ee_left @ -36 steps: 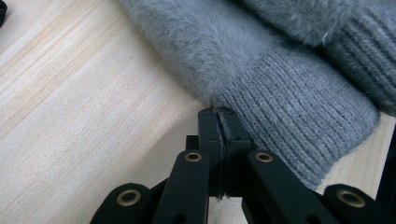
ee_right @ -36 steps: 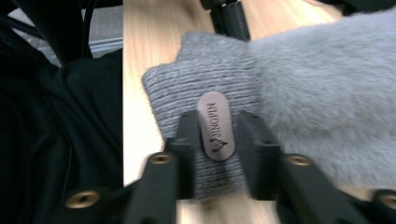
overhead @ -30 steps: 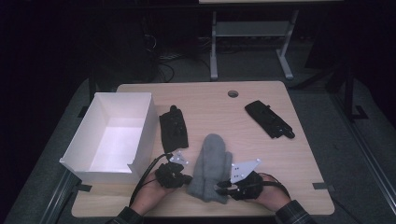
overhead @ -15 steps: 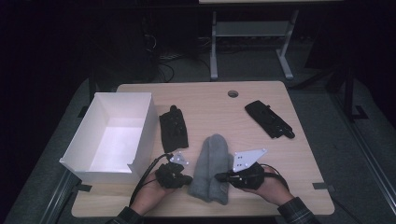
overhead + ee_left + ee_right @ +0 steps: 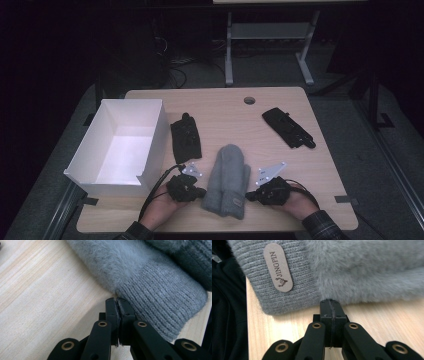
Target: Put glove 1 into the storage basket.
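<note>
The grey mitten pair (image 5: 228, 182) lay at the table's (image 5: 300, 165) near edge, between both grippers. Left gripper (image 5: 117, 301), jaws together, touched the left cuff edge. Right gripper (image 5: 330, 302), jaws having just closed together empty, met the right edge.

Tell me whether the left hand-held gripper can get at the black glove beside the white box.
Probably yes. The left hand-held gripper sits just below the black glove, with bare table between them. The grey mitten lies to its right, the white box to its left.
</note>
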A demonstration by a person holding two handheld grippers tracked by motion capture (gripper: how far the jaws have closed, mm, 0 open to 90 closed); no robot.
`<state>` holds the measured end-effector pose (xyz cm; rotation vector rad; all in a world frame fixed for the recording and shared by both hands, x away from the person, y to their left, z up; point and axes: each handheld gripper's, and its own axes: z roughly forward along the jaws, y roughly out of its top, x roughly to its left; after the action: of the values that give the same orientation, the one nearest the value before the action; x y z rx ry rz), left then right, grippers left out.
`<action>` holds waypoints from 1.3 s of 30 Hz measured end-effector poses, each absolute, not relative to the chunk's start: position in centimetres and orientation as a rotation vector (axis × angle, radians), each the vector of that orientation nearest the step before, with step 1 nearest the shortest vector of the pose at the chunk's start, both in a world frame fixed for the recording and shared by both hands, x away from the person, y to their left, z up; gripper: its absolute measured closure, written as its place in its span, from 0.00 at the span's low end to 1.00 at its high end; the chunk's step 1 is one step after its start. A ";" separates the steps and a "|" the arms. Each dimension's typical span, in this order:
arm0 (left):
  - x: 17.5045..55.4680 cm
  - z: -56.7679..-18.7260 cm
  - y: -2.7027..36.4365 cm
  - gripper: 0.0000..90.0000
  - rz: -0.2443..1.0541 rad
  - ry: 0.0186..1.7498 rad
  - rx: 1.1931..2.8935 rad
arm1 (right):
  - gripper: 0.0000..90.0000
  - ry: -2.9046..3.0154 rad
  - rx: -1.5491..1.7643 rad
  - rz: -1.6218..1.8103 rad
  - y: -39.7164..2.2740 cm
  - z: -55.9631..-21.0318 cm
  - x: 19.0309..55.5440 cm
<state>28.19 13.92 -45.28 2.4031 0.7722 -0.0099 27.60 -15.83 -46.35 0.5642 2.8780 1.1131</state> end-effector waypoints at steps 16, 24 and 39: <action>28.1 -45.4 13.5 0.99 -0.003 0.764 2.390 | 1.00 2.806 0.594 1.456 -14.0 -45.4 28.7; 28.5 -43.7 15.1 0.93 0.014 0.766 2.327 | 1.00 2.790 0.592 1.436 -13.7 -45.2 28.8; 27.0 -42.3 12.4 0.50 -0.195 0.618 2.191 | 1.00 2.797 0.584 1.399 -13.6 -45.3 28.7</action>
<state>27.00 12.35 -42.27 2.1906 0.6177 -0.1946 28.74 -13.61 -45.32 0.5840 2.7968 1.3992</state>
